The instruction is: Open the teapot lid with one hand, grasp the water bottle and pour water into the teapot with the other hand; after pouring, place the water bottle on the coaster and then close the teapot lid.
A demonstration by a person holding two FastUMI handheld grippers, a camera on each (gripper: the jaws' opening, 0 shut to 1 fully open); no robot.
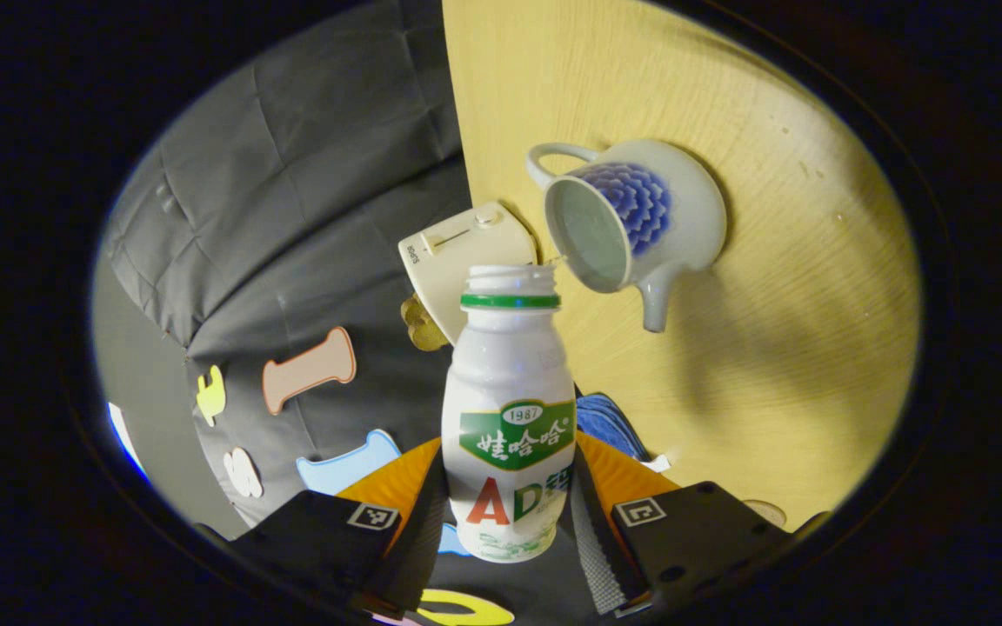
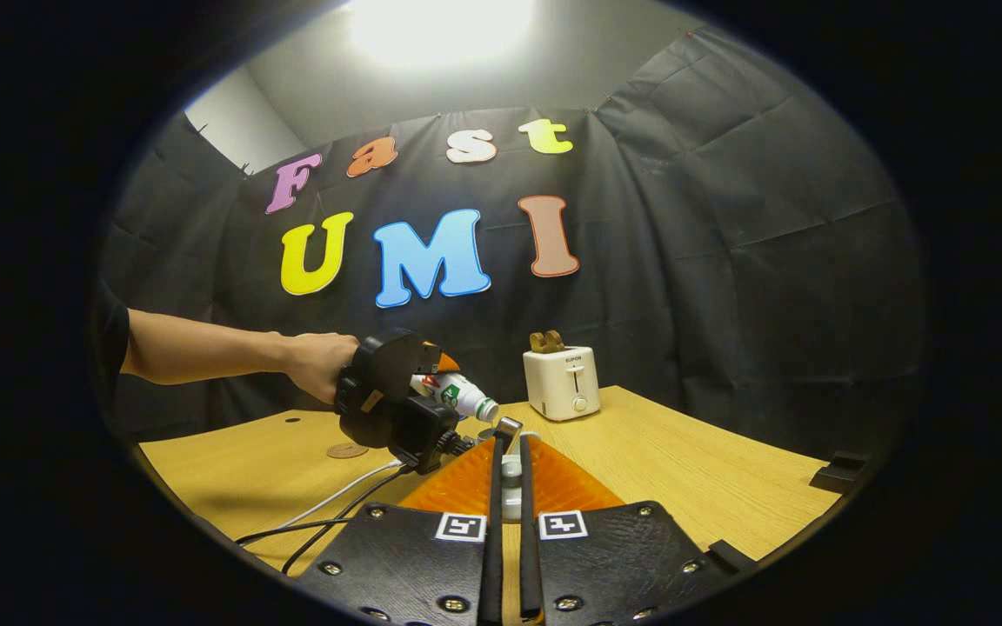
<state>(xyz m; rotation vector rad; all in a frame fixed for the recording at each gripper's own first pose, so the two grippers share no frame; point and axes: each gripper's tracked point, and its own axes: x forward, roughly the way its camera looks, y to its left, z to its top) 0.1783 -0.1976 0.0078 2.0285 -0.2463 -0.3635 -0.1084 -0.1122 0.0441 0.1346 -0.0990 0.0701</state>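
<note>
Tilting toward the open teapot (image 1: 640, 217), the uncapped water bottle (image 1: 510, 409) is clamped between the left gripper's (image 1: 508, 513) jaws, its mouth just beside the pot's rim above the worktop (image 1: 797, 330). The right gripper's (image 2: 508, 474) jaws are nearly together on a small pale object, apparently the lid (image 2: 511, 487). A toaster (image 2: 564, 381) is seen behind.

The water bottle (image 1: 509, 409) is white with a green ring, the teapot (image 1: 640, 217) white with blue petals, the table (image 1: 797, 348) yellow.
</note>
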